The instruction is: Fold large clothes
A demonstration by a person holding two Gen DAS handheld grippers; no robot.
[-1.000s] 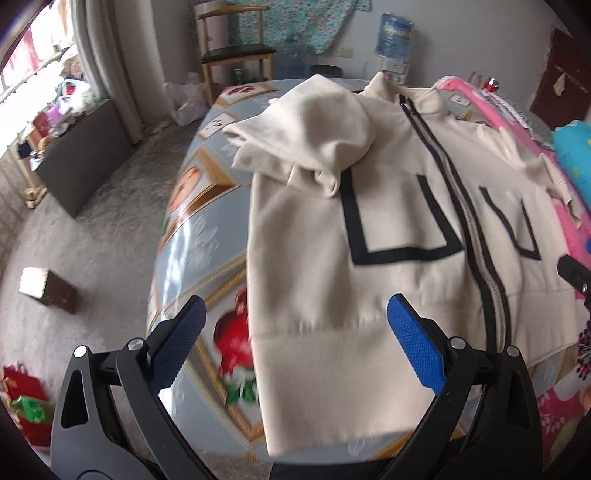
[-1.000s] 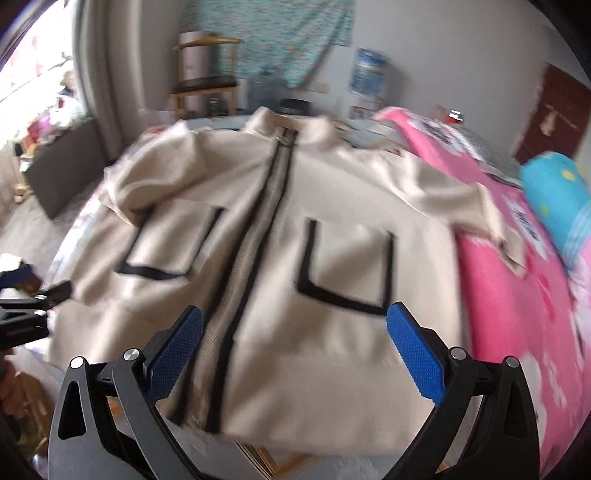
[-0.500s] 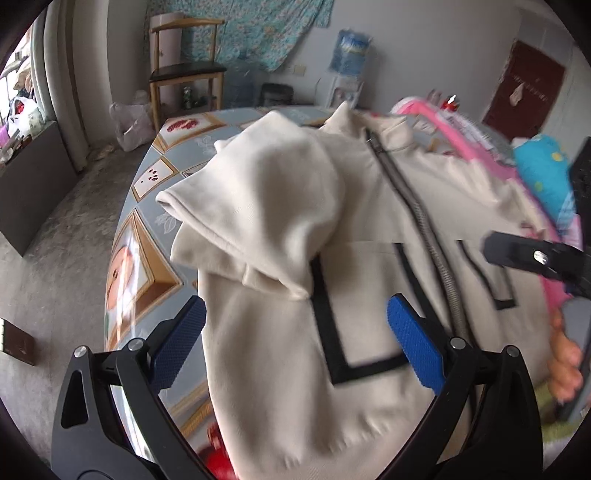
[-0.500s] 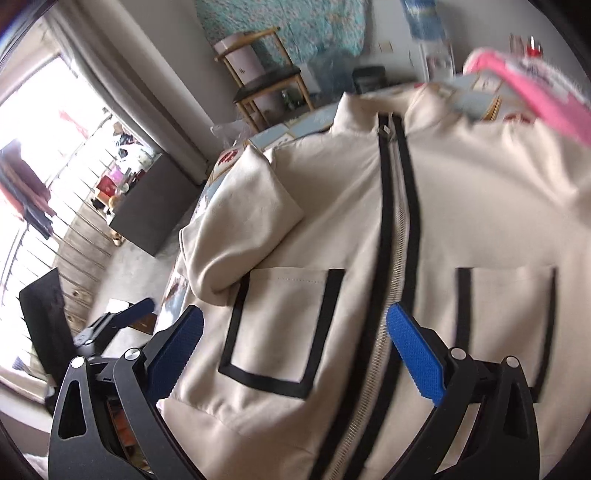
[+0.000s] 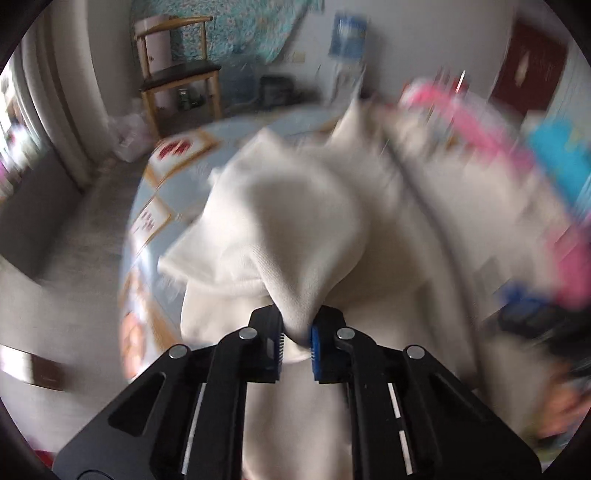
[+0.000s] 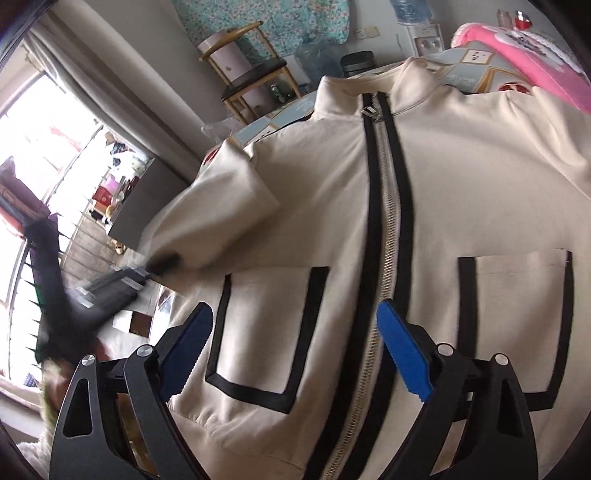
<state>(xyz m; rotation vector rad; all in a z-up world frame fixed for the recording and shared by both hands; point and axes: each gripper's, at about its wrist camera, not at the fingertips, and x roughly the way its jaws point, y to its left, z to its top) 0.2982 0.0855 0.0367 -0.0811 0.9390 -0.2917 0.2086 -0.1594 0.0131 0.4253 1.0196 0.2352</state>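
Observation:
A cream zip jacket with black-trimmed pockets lies face up on a patterned table. Its left sleeve is bunched up over the chest. My left gripper is shut on the end of that sleeve; it also shows blurred in the right wrist view at the sleeve's end. My right gripper is open and empty, hovering over the jacket's lower front, astride the left pocket and the zip.
A blue patterned tablecloth covers the table. Pink bedding lies at the far right. A wooden chair and a water dispenser stand by the back wall. The floor drops off left of the table.
My left gripper has moved in and shut on the bunched sleeve's end. My right gripper has come lower and closer over the jacket's front, still open.

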